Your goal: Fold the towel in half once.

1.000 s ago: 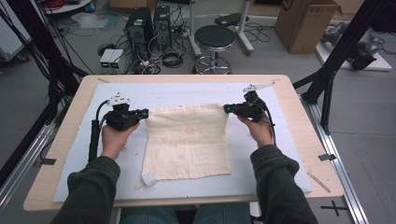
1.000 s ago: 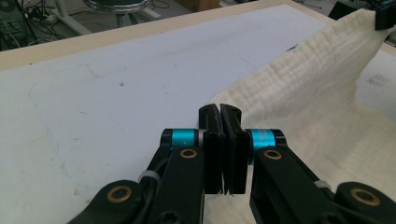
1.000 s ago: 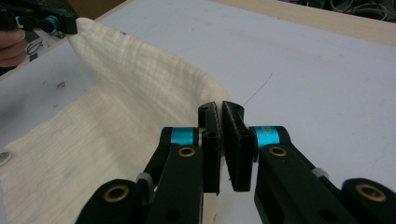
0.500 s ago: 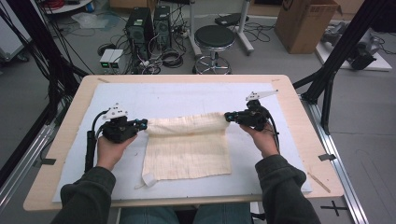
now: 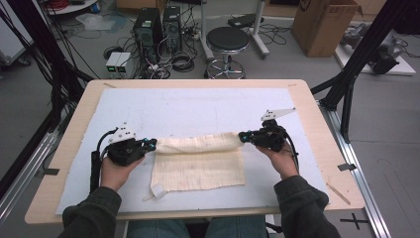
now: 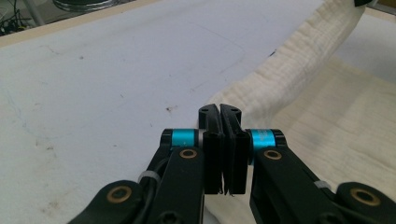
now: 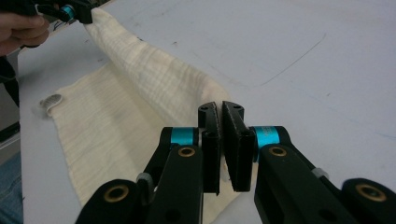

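Both the left gripper [image 5: 151, 144] and right gripper [image 5: 243, 135], each pinching a far corner of the cloth [image 5: 198, 168], have drawn that edge back toward the person, so the fold across the tabletop [image 5: 198, 106] looks roughly half done.

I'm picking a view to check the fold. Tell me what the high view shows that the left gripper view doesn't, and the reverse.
High view alone: the whole cream cloth with its far edge drawn toward the person, the right tool gripping one lifted corner, both hands, a stool beyond the table.

Left gripper view alone: the left tool up close, jaws shut on the cloth's other corner.

Shared: the raised cloth roll over the flat layer, the white mat.
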